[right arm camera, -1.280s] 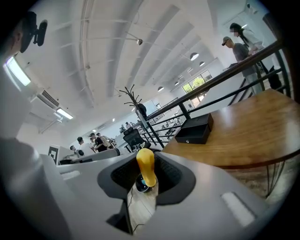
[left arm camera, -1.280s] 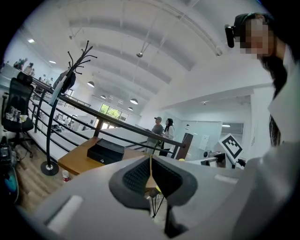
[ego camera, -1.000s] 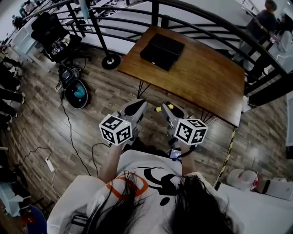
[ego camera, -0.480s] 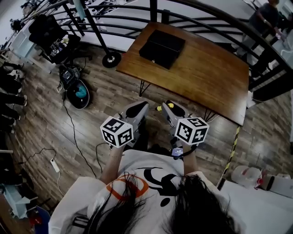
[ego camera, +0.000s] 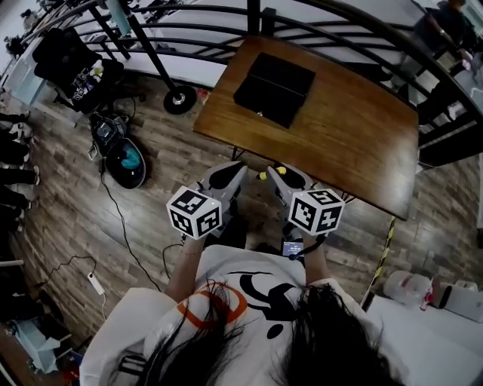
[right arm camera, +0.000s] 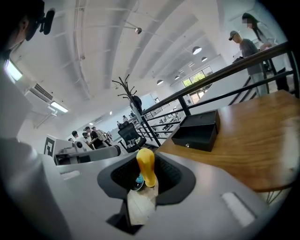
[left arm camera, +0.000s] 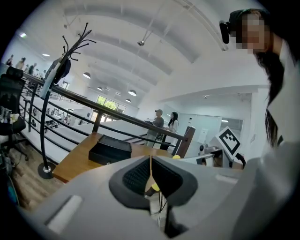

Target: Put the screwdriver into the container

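Biggest thing first, the plank floor (ego camera: pixel 68 188): fills most of the head view. Then the brown wooden surface (ego camera: pixel 339 121): sits up top, with a dark railing (ego camera: pixel 362 22) curving behind it. On its far left part, the black container (ego camera: pixel 274 88): boxy, with a small metal catch on the front in the right gripper view. Looks open, but can't say for sure.

Next, the two tools: both held out over the floor, just short of the near edge of the surface and well apart from the container. Left tool (ego camera: pixel 229 172): pressed together, pads meeting in a thin line, nothing pinched. Right tool (ego camera: pixel 276 175): clamped on the screwdriver (right arm camera: pixel 146 166), yellow handle sticking up between the pads, with a bit of blue lower down beside it.

Smallest bit: in the head view, that same yellow pokes out at the tip of the right tool, just beside the left tool's tip. So, in the tool over the floor, not in the container.
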A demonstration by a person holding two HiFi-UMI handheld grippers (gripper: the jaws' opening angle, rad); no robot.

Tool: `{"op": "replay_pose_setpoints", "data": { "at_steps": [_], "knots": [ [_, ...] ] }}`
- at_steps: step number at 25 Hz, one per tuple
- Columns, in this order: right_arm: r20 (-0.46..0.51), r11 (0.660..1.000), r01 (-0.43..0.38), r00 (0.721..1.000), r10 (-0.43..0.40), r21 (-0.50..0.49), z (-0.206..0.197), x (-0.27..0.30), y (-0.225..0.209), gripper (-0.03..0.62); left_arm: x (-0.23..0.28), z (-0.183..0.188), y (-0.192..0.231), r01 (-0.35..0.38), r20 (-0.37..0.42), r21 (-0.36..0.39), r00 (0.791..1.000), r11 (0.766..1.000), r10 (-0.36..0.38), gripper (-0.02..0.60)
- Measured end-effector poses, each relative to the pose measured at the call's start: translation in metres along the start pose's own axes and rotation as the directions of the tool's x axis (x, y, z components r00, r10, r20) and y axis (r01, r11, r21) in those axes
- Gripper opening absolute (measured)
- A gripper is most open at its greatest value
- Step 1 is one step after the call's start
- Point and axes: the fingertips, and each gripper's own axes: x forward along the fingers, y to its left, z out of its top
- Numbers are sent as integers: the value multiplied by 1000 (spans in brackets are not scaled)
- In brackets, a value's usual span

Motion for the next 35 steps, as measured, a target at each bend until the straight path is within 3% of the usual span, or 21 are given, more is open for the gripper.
{"op": "replay_pose_setpoints", "data": {
  "at_steps": [19,35],
  "knots": [
    [-2,993,113,994,-113,-25,73,153,4,117,26,81,162,101,5,6,995,995,-101,0],
    [42,982,191,981,-191,5,118,179,-30,115,64,89,198,160,-44,-26,986,987,-161,0]
  ]
}}
